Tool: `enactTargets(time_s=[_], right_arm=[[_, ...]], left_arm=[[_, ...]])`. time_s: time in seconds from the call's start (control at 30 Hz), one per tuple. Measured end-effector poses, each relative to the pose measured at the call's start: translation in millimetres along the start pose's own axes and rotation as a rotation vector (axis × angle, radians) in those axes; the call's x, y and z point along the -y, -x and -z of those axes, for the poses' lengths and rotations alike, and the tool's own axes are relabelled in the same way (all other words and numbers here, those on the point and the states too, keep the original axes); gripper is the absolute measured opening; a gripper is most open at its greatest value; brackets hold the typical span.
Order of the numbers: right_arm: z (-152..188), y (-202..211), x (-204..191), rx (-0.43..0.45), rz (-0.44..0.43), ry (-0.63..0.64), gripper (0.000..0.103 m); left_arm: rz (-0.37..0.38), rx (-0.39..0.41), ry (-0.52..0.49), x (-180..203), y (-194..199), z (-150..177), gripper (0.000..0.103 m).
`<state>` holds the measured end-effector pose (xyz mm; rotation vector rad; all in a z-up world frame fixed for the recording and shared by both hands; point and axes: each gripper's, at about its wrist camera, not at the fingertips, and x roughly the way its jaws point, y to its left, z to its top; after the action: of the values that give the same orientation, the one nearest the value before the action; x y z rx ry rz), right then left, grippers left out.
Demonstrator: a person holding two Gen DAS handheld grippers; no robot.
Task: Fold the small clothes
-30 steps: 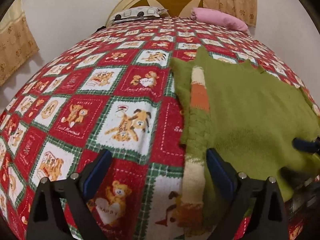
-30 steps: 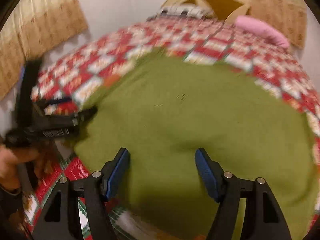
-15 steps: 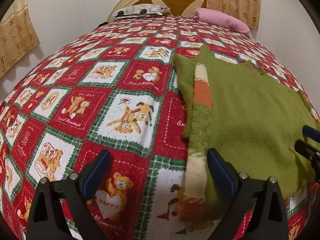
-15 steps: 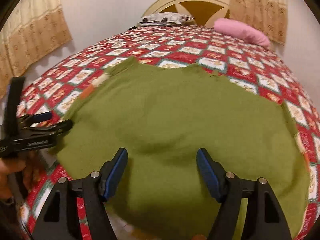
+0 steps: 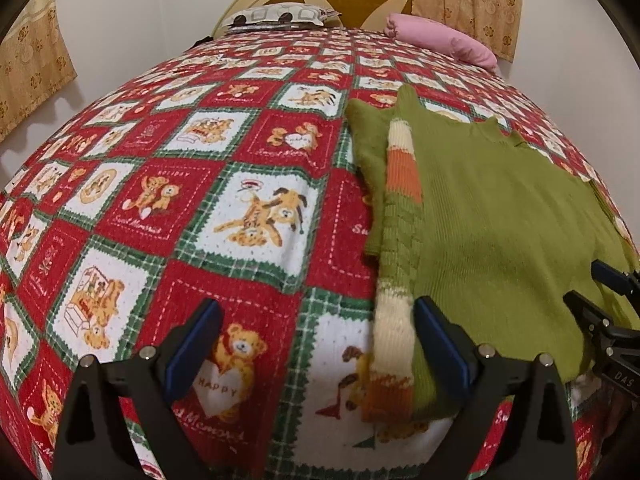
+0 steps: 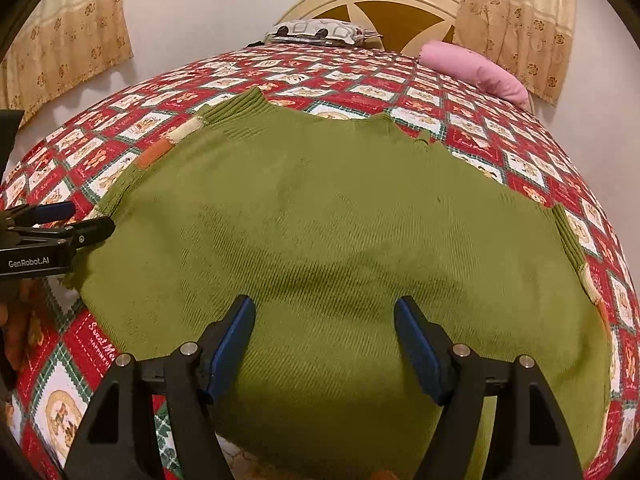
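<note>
Green sweater [image 6: 340, 248] flat on the bed [image 5: 240, 216], both claws empty.
Neck end points toward the headboard [image 6: 376, 8], hem toward the camera; long axis runs up the bed (striped sleeve [image 5: 400, 208] folded along its left edge). Left claw [image 5: 316, 344] gapes wide at that edge; right claw [image 6: 324, 344] stands wide over the hem.

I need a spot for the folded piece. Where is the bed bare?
The bedspread is bare left of the green sweater, up to the patterned pillow. A narrower strip lies between the sweater and the pink pillow. The near right side is crowded by the sweater.
</note>
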<state>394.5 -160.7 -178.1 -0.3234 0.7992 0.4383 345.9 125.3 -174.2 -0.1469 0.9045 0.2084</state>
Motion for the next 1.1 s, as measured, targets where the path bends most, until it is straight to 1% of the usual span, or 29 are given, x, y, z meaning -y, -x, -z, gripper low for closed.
enactTargets(time_s=[0.17,0.47,0.53,0.57,0.67,0.7,0.77,0.83,0.87,0.9,0.93,0.97,1.0,1.03,1.07,1.1], right_arm=[[3,2,0,0.018,0.000,-0.005,0.074],[5,4,3,0.025,-0.021,-0.022,0.074],[4,8,13,0.027,-0.092,-0.066,0.074],[4,10,18,0.026,-0.109,-0.085,0.074],[6,32,37,0.082,-0.089,-0.146,0.074],[6,37,43,0.099,-0.075,-0.149,0.074],[3,36,51,0.090,-0.043,-0.140,0.074],[-1,28,63,0.068,-0.001,-0.155,0.074],[-3,20,70,0.043,0.003,-0.179,0.074],[-3,9,76,-0.002,-0.009,-0.200,0.074],[-3,3,76,-0.027,-0.013,-0.202,0.075],[-5,-2,73,-0.040,0.000,-0.177,0.076],[-7,-2,66,-0.040,0.023,-0.136,0.076],[-9,1,62,-0.039,0.039,-0.120,0.076],[-10,5,61,-0.030,0.045,-0.122,0.076],[-9,13,57,-0.002,0.053,-0.122,0.076]], left_arm=[[-0.017,0.002,-0.005,2,2,3,0.100],[-0.019,0.014,-0.013,1,9,7,0.101],[-0.005,0.019,-0.019,0,15,1,0.099],[-0.012,0.049,-0.035,0,22,-4,0.098],[-0.019,0.131,-0.092,9,39,-24,0.098],[-0.014,0.138,-0.100,11,40,-31,0.099],[-0.010,0.143,-0.125,20,34,-49,0.099],[-0.039,0.115,-0.167,33,15,-63,0.099],[-0.065,0.097,-0.184,37,5,-65,0.099],[-0.103,0.079,-0.204,40,-7,-67,0.099],[-0.145,0.059,-0.225,42,-18,-67,0.099],[-0.159,0.038,-0.236,42,-26,-66,0.101],[-0.139,0.024,-0.229,38,-33,-64,0.101],[-0.107,0.030,-0.194,30,-31,-64,0.102],[-0.073,0.029,-0.158,23,-29,-64,0.101],[-0.033,0.027,-0.131,17,-26,-63,0.101]])
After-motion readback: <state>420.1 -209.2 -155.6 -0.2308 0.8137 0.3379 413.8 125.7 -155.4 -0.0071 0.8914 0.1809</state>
